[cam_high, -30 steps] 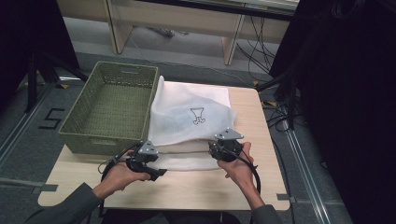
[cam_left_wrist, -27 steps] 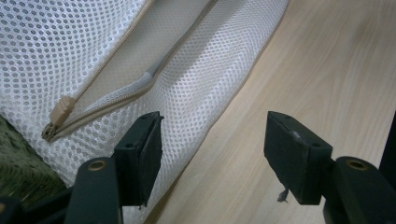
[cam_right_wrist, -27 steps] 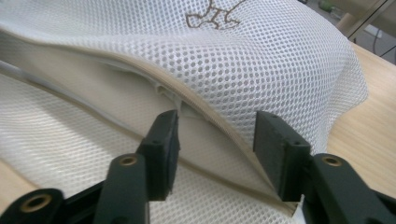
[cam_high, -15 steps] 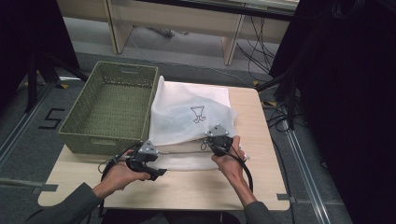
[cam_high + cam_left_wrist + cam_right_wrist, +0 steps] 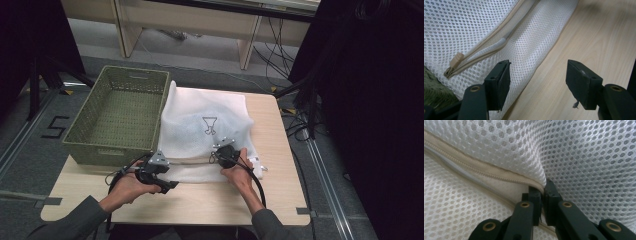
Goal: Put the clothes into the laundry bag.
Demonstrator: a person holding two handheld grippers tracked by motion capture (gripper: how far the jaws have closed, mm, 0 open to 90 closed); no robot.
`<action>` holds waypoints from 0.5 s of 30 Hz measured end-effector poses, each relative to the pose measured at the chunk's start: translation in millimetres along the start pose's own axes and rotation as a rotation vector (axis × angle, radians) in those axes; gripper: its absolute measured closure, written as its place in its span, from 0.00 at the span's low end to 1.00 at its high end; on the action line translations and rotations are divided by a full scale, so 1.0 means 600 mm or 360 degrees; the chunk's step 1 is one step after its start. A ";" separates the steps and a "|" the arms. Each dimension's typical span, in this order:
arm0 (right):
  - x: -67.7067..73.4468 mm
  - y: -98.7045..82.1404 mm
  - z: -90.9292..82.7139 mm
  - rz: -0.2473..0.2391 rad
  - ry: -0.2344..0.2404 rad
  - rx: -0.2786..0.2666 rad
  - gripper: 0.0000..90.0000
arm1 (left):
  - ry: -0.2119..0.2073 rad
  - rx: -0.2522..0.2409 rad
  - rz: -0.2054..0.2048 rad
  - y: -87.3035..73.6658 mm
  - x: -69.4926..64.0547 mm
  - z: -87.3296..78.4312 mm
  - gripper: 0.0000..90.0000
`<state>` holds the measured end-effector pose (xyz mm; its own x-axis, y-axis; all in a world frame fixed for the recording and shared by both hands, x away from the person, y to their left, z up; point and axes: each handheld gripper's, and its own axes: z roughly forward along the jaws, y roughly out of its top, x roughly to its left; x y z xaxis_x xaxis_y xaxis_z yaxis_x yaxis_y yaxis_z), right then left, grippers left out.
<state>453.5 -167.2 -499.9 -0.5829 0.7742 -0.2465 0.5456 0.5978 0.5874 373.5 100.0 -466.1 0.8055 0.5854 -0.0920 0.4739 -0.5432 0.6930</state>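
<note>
Wooden table (image 5: 280, 120) over grey floor, right gripper (image 5: 227, 154) just clamped onto the mesh bag (image 5: 200, 110) near the front edge, left gripper (image 5: 152, 172) gaping, empty.

This looks like a lab or recording room, not a home. A small pale wooden table (image 5: 280, 200) stands on a grey floor marked with tape (image 5: 30, 201) and a painted number five (image 5: 54, 127). Beyond the table, cables (image 5: 270, 45) trail across the floor under a plain bench (image 5: 200, 12), and black curtains (image 5: 370, 100) hang at the right side.
</note>
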 end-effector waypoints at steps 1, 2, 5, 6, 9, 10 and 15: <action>0.000 -0.002 0.000 0.0025 -0.0014 0.0008 0.97 | 0.0001 0.0002 0.0002 0.000 0.000 0.000 0.40; -0.001 -0.002 -0.001 0.0036 -0.0008 0.0012 0.97 | 0.0000 0.0002 0.0000 0.000 0.000 0.000 0.40; -0.003 -0.003 0.000 0.0053 0.0007 0.0006 0.97 | -0.0003 0.0007 0.0019 0.000 0.000 -0.001 0.39; -0.003 -0.004 0.001 0.0043 -0.0005 -0.0010 0.97 | 0.0002 0.0003 0.0018 0.000 0.000 -0.001 0.39; -0.006 -0.003 -0.005 0.0121 0.0029 -0.0027 0.87 | 0.0011 0.0003 0.0022 0.000 0.002 -0.003 0.38; -0.008 -0.003 -0.009 0.0142 0.0073 -0.0022 0.83 | -0.0001 -0.0005 -0.0011 -0.001 0.002 -0.003 0.38; -0.015 -0.008 -0.042 0.0152 0.0151 -0.0056 0.65 | 0.0002 -0.0015 -0.0004 -0.001 0.002 -0.009 0.38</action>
<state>441.0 -182.4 -481.2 -0.5844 0.8032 -0.1151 0.5810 0.5133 0.6316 372.4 104.4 -462.7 0.8037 0.5878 -0.0928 0.4727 -0.5358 0.6997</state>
